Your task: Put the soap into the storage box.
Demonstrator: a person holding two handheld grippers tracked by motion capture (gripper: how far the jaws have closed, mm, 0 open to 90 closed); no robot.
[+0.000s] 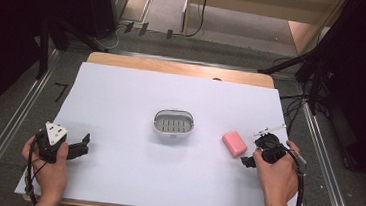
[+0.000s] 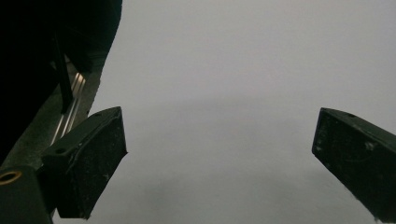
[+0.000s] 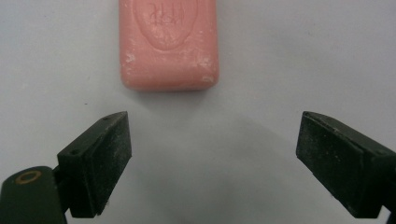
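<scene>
Your right tongs (image 3: 212, 154) stand spread wide with nothing between the pads, and the pink bar of soap (image 3: 169, 44) lies just ahead of them on the white sheet (image 3: 289, 56) — past the tips, not yet between them, and a little toward the left pad's side of the centre line. In the high view the same bar (image 1: 234, 143) sits just to the left of those tongs (image 1: 250, 160), near but not touching, well apart from the grey soap dish (image 1: 173, 123) at the middle of the table.

Expect the soap to feel like a firm, solid block: light enough for one pair of tongs, stiff enough not to bend, but waxy and smooth, so it may well slide out if you pinch it by a rounded corner. The edges look slightly chalky and could chip or dent under a hard squeeze. It lies flat, stamped face up, its short end toward you. I would take it across the two long flat sides, about midway along its length, with the pads square to those sides — the opening looks wider than the bar, so it should fit.

Your left tongs (image 2: 219, 154) are also spread, holding nothing, with bare sheet ahead of them; in the high view they (image 1: 85, 144) rest far from the soap, on the other side of the dish.
</scene>
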